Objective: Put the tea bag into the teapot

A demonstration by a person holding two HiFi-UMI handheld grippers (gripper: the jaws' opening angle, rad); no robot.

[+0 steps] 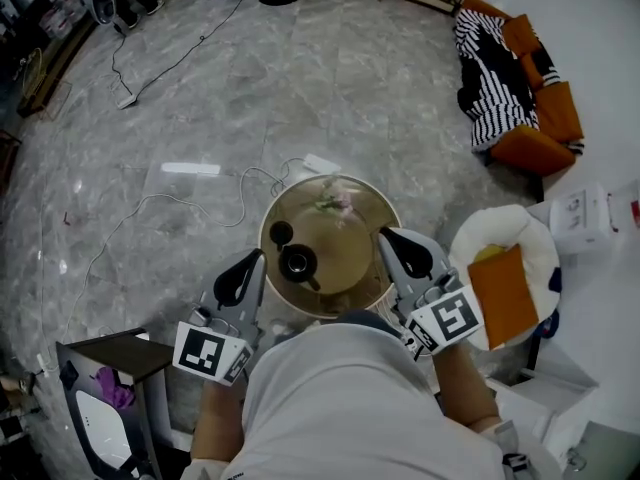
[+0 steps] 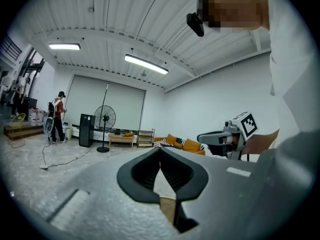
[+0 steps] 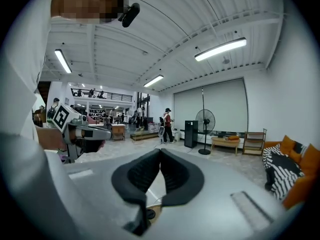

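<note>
A black teapot [image 1: 297, 263] stands on the left part of a small round wooden table [image 1: 365, 243]. A small dark round piece [image 1: 281, 233] lies just behind it. At the table's far edge lies a pale, pinkish crumpled thing [image 1: 335, 200], too small to tell whether it is the tea bag. My left gripper [image 1: 258, 256] hovers at the table's left rim, beside the teapot, jaws shut and empty [image 2: 160, 149]. My right gripper [image 1: 385, 233] hangs over the right rim, also shut with nothing in it [image 3: 160, 150]. Both point out level across the room.
A white round seat with an orange cushion [image 1: 505, 288] stands right of the table. White cables [image 1: 200, 203] trail over the marble floor behind it. A dark side table [image 1: 120, 353] is at lower left, an orange sofa with a striped blanket [image 1: 500, 68] far right.
</note>
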